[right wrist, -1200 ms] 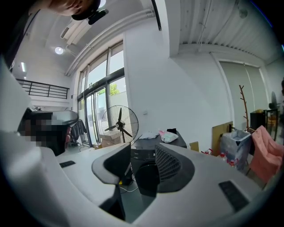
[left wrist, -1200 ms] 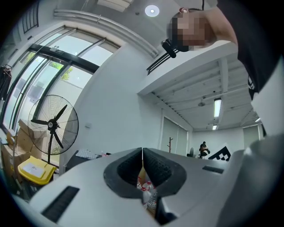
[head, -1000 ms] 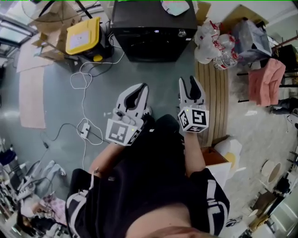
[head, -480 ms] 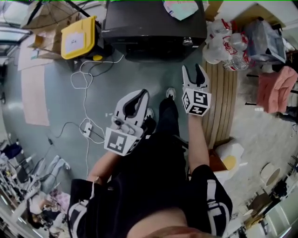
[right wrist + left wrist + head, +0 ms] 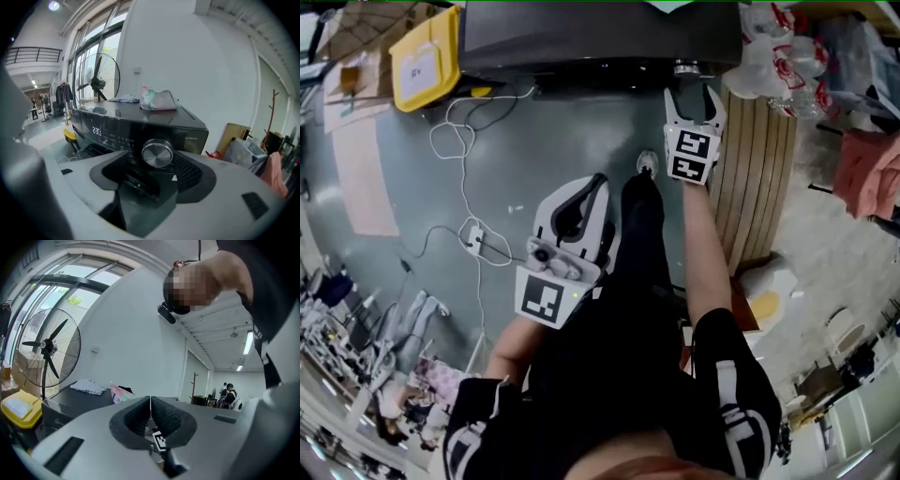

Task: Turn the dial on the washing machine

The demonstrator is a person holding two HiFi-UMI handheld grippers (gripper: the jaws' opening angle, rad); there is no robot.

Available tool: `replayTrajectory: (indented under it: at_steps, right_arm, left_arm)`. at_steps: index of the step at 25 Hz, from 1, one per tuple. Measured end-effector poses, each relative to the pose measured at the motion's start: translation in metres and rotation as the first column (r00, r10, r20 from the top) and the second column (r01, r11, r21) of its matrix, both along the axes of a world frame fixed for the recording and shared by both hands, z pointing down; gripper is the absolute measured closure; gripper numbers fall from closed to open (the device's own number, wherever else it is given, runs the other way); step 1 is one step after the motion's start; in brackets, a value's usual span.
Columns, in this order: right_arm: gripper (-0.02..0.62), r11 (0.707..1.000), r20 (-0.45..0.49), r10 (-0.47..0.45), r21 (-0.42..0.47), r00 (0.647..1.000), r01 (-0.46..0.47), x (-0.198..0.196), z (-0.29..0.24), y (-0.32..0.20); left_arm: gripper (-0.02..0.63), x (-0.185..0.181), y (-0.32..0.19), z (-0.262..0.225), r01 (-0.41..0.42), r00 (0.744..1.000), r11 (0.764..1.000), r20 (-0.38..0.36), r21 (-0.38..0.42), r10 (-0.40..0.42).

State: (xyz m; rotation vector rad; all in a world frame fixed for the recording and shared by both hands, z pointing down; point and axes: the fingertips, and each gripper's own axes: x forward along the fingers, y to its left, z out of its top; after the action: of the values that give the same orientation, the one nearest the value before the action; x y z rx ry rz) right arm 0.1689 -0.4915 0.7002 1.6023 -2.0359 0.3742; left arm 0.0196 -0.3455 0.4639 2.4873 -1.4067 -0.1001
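Right gripper (image 5: pixel 153 172) is up at the washing machine (image 5: pixel 600 42), jaws spread wide and just been opening. The silver dial (image 5: pixel 157 153) sits in the gap between them; the pads look clear of it, though that's a tight call from here. The dial's at the right end of the dark control panel (image 5: pixel 112 133), its stubby axis poking level out of the front, straight at the gripper. Left gripper (image 5: pixel 150 404) hangs beside the person's leg (image 5: pixel 642 220), jaws pressed together on nothing.
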Motion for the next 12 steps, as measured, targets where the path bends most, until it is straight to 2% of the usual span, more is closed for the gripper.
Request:
replayTrajectory:
  at_steps: [5,10,12]
  right_arm:
    - [0.282,1.0,-0.121,0.004,0.03,0.993,0.0,0.01,0.027,-0.03]
    - [0.287,0.999,-0.128,0.005,0.053,0.992,0.001,0.01,0.032,-0.043]
    - [0.305,0.999,-0.098,0.015,0.049,0.995,-0.01,0.008,0.032,-0.043]
  left_arm:
    - [0.58,0.007,-0.013,0.034,0.01,1.0,0.998,-0.01,-0.057,-0.01]
    - [0.58,0.009,-0.019,0.047,0.011,1.0,0.997,-0.013,-0.078,-0.012]
    - [0.58,0.01,-0.02,0.048,0.006,1.0,0.997,-0.013,-0.079,-0.007]
